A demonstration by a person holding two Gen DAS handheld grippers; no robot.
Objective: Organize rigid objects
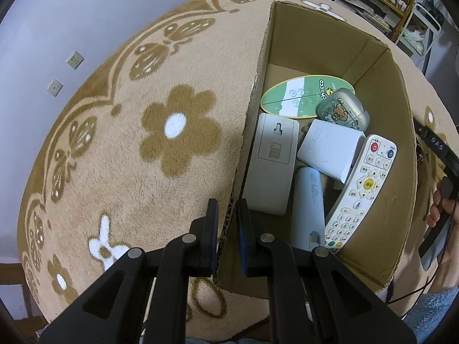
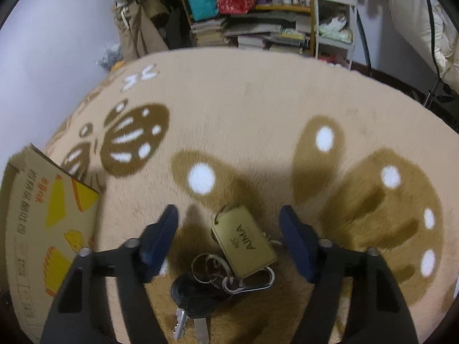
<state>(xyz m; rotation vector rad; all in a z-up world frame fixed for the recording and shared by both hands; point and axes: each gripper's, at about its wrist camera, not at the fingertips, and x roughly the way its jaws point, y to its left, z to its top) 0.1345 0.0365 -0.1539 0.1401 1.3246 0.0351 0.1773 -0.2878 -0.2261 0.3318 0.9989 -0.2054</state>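
My left gripper [image 1: 227, 212] is shut on the near left wall of an open cardboard box [image 1: 401, 149]. Inside lie a white remote [image 1: 361, 189], a white charger block [image 1: 330, 149], a flat white device [image 1: 272, 166], a pale blue tube [image 1: 308, 206], a green oval card [image 1: 304, 96] and a clear sticker case [image 1: 342, 109]. My right gripper [image 2: 229, 223] is open, its fingers on either side of a key bunch [image 2: 223, 275] with a brass tag [image 2: 243, 240] lying on the rug. The box's printed outer wall [image 2: 43, 229] shows at the left of the right wrist view.
A tan rug with brown flowers and butterflies [image 1: 178, 129] covers the surface. Shelves with books and bottles [image 2: 258, 28] and a white cart [image 2: 335, 23] stand beyond the rug. A hand holding the other gripper [image 1: 439, 206] is right of the box.
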